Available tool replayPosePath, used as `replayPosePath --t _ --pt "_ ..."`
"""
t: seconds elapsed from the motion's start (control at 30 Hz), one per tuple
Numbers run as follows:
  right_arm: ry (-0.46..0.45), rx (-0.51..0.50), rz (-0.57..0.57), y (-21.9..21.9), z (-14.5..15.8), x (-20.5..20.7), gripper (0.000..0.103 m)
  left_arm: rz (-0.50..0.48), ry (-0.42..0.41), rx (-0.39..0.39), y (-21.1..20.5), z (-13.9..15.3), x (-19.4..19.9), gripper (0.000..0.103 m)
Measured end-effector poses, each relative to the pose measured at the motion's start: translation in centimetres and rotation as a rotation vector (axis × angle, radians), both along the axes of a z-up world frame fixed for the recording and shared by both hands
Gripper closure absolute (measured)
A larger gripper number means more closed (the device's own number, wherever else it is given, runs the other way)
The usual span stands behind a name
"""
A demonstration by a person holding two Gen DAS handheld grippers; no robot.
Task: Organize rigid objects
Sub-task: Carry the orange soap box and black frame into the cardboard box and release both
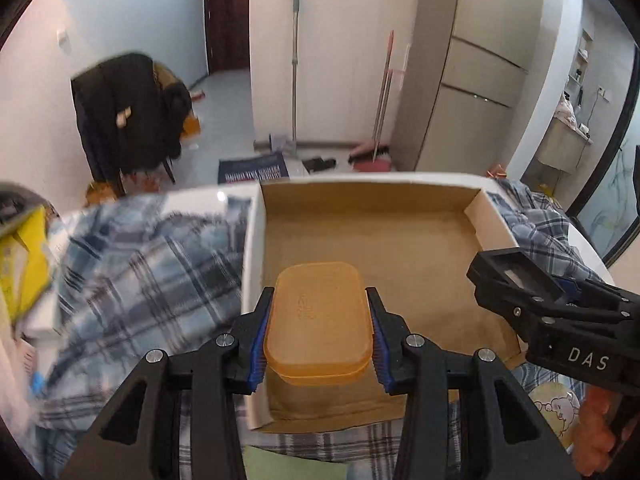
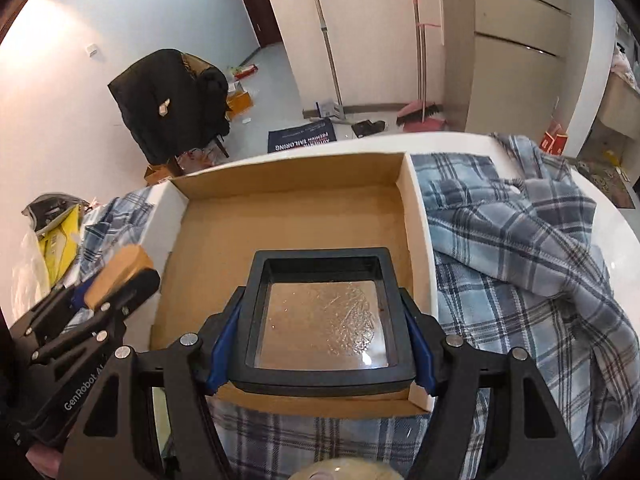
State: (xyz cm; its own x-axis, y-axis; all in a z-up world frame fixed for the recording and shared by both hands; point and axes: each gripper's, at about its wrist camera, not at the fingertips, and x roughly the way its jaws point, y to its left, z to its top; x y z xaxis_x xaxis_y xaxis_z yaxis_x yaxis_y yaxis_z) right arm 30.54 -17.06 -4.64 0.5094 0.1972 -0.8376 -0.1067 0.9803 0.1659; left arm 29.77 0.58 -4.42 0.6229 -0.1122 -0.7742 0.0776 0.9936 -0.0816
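Orange case (image 1: 318, 322) and black frame (image 2: 326, 320) are the two rigid things we carry, and we place everything by the open cardboard box (image 1: 400, 276) on the white table (image 1: 578, 236).

Far left of the box, at the table's edge, we see a yellow bag (image 1: 22, 264). Between it and the box a blue plaid shirt (image 1: 132, 264) lies crumpled, touching the box's left wall.

In the left wrist view our left gripper (image 1: 318, 326) is clamped on the orange case: the blue pads (image 1: 259, 344) press on its two long sides. The case is a rounded, translucent rectangle with its lid on, held over the box's near left part. Whether it touches the floor of the box we cannot tell.

In the right wrist view our right gripper (image 2: 320, 336) is clamped on the black frame, a square one with a clear, scratched pane. Its pads (image 2: 222, 344) grip the frame's left and right edges. The frame sits over the box's near right part, its front edge above the box's near wall.

Each view catches the other gripper at its side, both over the box and close together.

Right of the box, more of the plaid shirt (image 2: 516, 248) spreads over the table, touching the box's right wall. Beyond the box, on the floor, stand a chair draped in dark clothes (image 2: 168, 104) and a mop (image 1: 295, 68) against the wall.
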Motion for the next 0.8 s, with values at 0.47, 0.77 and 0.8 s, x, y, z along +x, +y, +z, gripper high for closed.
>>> replayPosePath --t 0.47,0.77,0.8 --pt "0.071 0.079 0.016 -0.5 -1.2 0.7 0.034 0.007 -0.016 0.038 -0.1 -1.3 0.4 0.035" --pt "0.103 0.071 0.019 -0.1 -1.7 0.9 0.034 0.028 -0.344 0.061 -0.5 3.4 -3.4 0.015" --pt "0.113 0.074 0.021 -0.1 -1.8 1.0 0.034 0.03 -0.393 0.053 -0.5 4.0 -4.0 0.011"
